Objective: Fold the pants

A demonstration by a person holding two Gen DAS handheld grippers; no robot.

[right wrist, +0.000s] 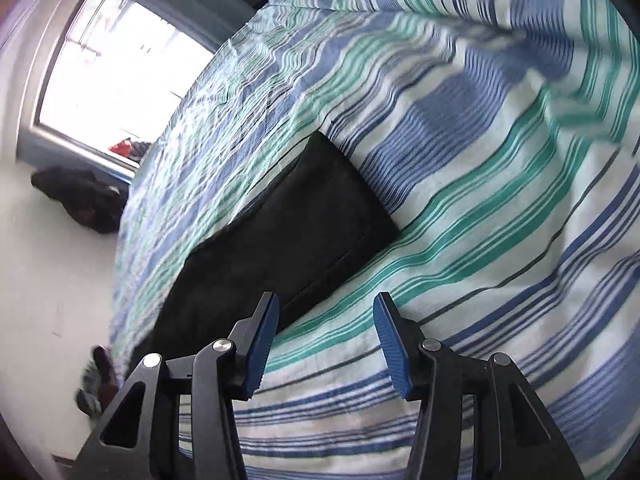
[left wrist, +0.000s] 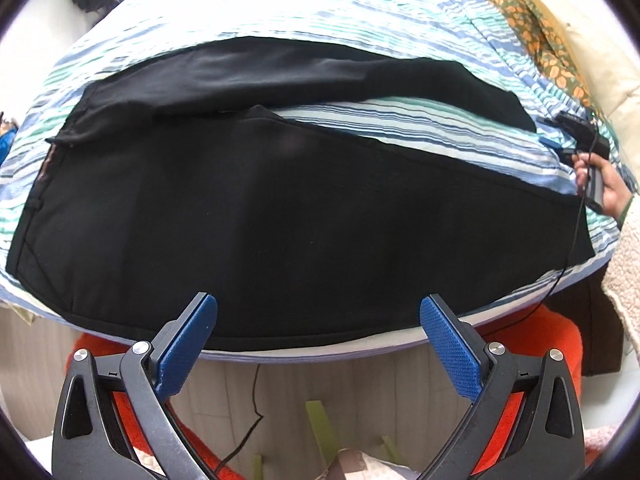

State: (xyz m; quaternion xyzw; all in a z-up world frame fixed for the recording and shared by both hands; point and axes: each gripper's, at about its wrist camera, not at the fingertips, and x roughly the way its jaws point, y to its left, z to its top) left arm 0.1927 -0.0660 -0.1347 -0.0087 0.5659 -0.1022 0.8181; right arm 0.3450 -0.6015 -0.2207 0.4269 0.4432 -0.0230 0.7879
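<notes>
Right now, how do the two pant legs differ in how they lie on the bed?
The near leg lies smooth and flat along the bed's front edge; the far leg is rumpled near the waist and angled away, leaving a wedge of striped sheet between them. The near leg looks wider here. Both are black, unfolded and ungripped.

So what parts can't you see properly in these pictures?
- Black pants: in the left wrist view, folds and seams are lost in the dark cloth; the near hem runs behind the left tool.
- Right wrist view: only a leg end shows; the rest is cut off behind the right tool.
- Striped sheet: blurred toward the upper right.
</notes>
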